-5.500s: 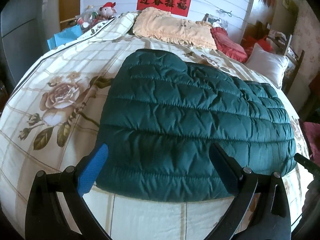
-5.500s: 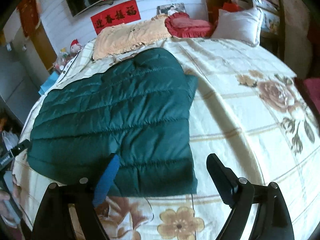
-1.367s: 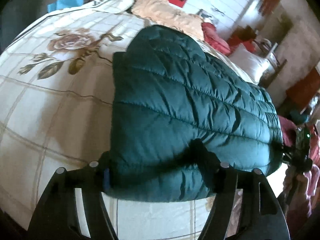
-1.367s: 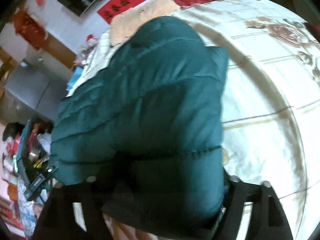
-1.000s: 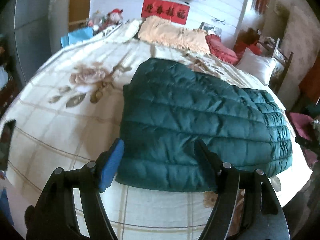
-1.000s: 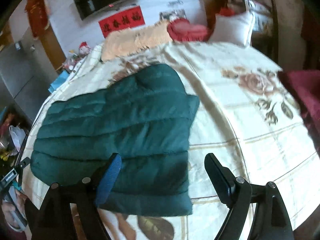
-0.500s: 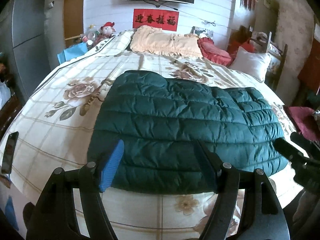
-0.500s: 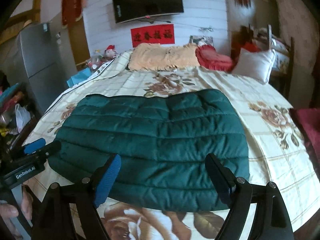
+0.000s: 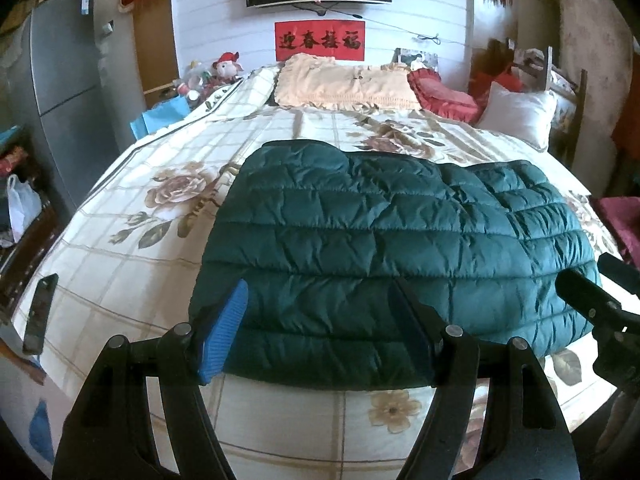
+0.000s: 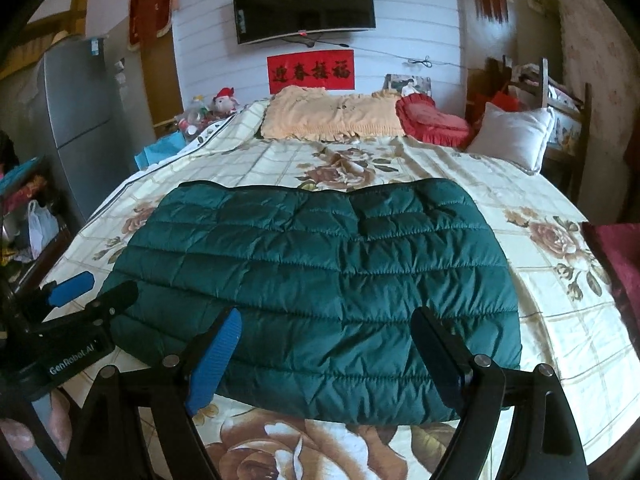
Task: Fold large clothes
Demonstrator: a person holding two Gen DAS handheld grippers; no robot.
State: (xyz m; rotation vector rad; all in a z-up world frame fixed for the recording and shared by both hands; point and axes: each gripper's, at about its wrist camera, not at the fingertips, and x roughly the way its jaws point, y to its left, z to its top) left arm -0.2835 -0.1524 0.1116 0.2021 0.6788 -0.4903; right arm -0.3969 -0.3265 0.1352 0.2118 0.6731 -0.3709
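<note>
A dark green quilted down jacket [image 9: 384, 240] lies folded flat on the floral bedspread [image 9: 132, 248]; it also shows in the right wrist view [image 10: 320, 272]. My left gripper [image 9: 316, 332] is open and empty, held above the jacket's near left edge. My right gripper [image 10: 324, 356] is open and empty, held above the jacket's near right edge. The left gripper also shows at the left of the right wrist view [image 10: 94, 288], and the right gripper at the right of the left wrist view [image 9: 592, 292].
Pillows lie at the head of the bed: a peach one [image 9: 344, 88], a red one [image 9: 444, 96] and a white one [image 9: 516, 116]. A grey fridge [image 9: 60, 92] stands left. A dark phone [image 9: 38, 314] lies on the bed's left edge. A TV [image 10: 304, 2] hangs on the wall.
Both grippers were shut on the jacket's near edge, then let go. They have pulled back and risen, open, and the jacket now lies flat across the bed.
</note>
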